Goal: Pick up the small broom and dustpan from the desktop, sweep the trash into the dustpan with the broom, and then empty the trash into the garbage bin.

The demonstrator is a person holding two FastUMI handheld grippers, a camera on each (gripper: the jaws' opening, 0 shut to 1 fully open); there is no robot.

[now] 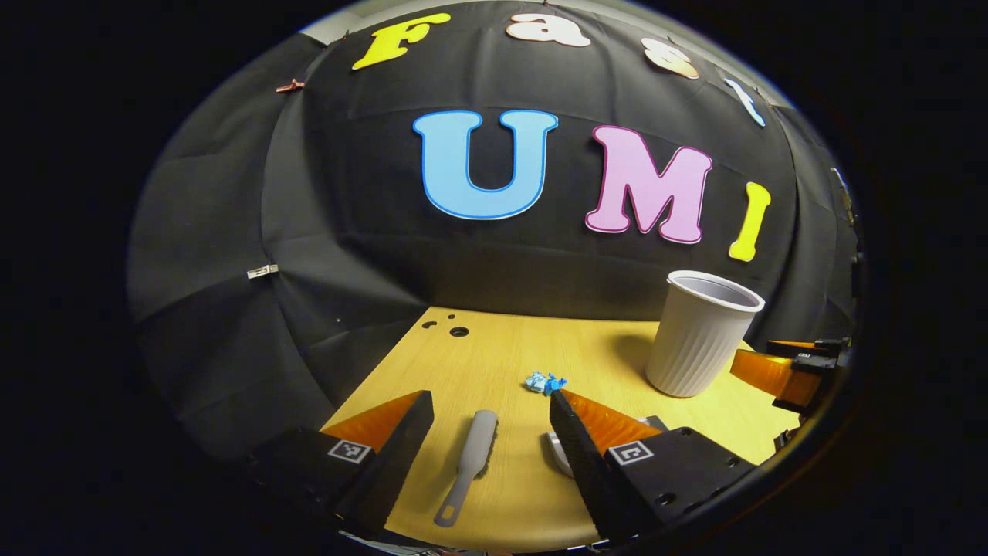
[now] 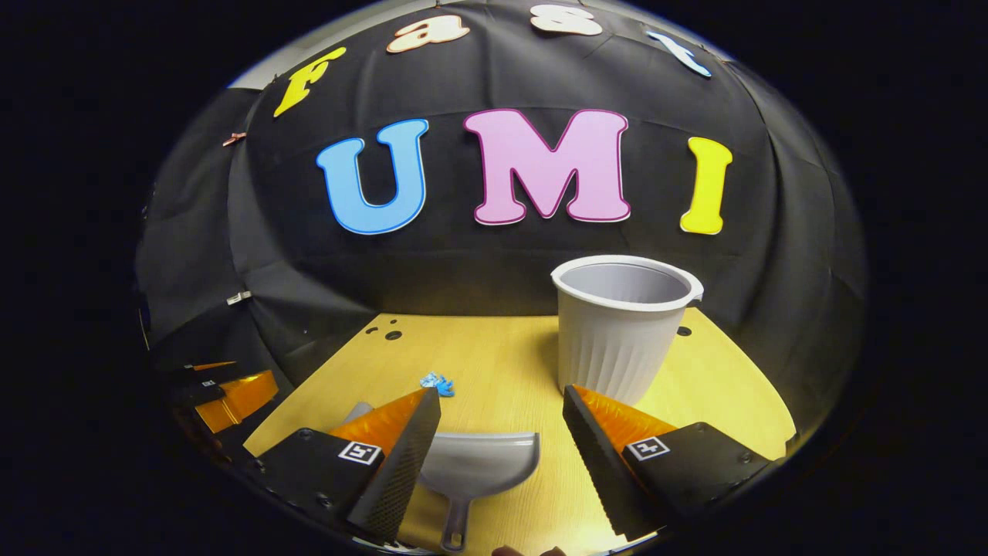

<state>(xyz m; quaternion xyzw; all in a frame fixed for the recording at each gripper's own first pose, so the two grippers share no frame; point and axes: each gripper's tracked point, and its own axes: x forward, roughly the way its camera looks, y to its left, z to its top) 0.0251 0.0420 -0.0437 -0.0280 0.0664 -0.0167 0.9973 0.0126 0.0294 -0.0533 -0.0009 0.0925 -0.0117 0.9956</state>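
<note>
Broom (image 1: 469,463) lies between left claw (image 1: 490,413); dustpan (image 2: 477,463) under right claw (image 2: 502,409).

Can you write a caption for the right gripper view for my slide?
Open right claw hovers over the dustpan on the desk, beside the bin.
</note>
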